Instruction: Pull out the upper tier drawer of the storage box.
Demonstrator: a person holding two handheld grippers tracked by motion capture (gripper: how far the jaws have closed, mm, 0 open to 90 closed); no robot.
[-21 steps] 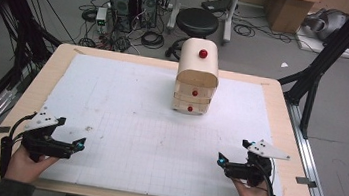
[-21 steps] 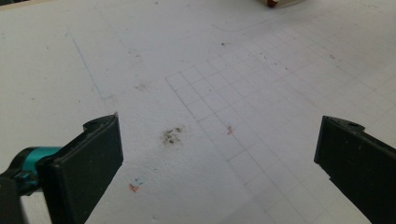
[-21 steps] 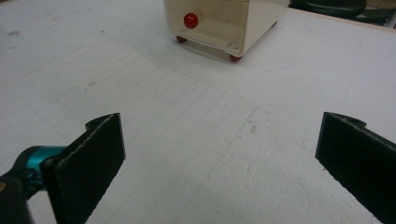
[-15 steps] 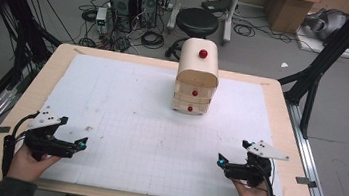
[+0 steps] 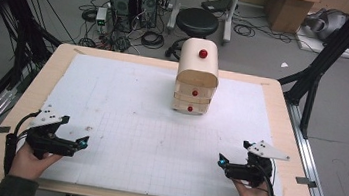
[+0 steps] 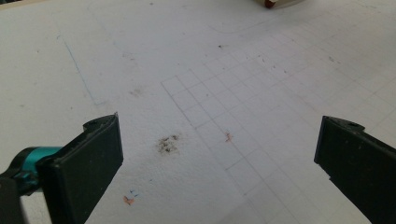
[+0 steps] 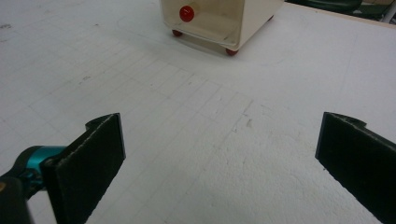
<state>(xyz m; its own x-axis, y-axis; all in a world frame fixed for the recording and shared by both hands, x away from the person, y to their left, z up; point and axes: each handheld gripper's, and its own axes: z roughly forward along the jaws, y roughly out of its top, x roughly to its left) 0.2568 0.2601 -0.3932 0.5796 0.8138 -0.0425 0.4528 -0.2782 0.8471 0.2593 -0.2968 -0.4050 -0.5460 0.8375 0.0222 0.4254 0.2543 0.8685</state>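
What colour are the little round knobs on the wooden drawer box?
Red. The knobs on the drawer box show best in the high view.

A black stool (image 5: 200,19) stands beyond the table (image 5: 10,108).

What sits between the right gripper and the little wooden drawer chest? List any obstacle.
Nothing visible. Bare white gridded mat lies between the open right gripper and the drawer chest, and the right gripper view shows the same.

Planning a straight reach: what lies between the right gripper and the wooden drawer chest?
Nothing: in the right gripper view, bare white gridded mat runs from the open right gripper to the drawer chest.
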